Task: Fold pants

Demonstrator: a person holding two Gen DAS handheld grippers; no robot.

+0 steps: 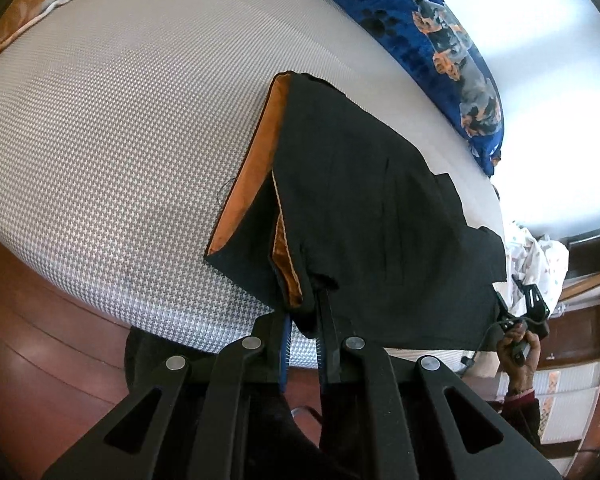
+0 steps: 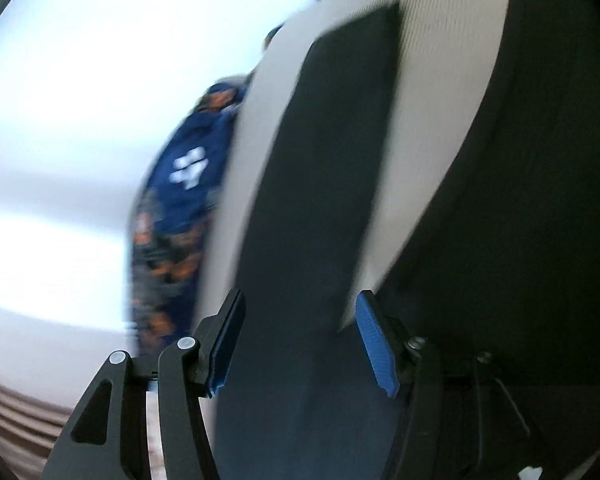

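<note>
Black pants (image 1: 372, 216) with an orange waistband lining (image 1: 256, 168) lie on a bed with a grey-white houndstooth cover (image 1: 112, 152). My left gripper (image 1: 304, 320) is shut on the waistband edge near the bed's front edge and lifts it a little. In the left wrist view, my right gripper (image 1: 520, 304) is at the pants' right edge, held by a hand. In the blurred right wrist view, my right gripper (image 2: 300, 340) is open, with a black pant leg (image 2: 300, 200) lying between its blue pads (image 2: 376, 340). A second leg (image 2: 540, 160) lies to the right.
A blue blanket with dog prints (image 1: 440, 40) lies along the bed's far side by the white wall. A wooden floor (image 1: 40, 340) is below the bed's front edge. White patterned cloth (image 1: 540, 264) and wooden furniture (image 1: 580, 280) stand at the right.
</note>
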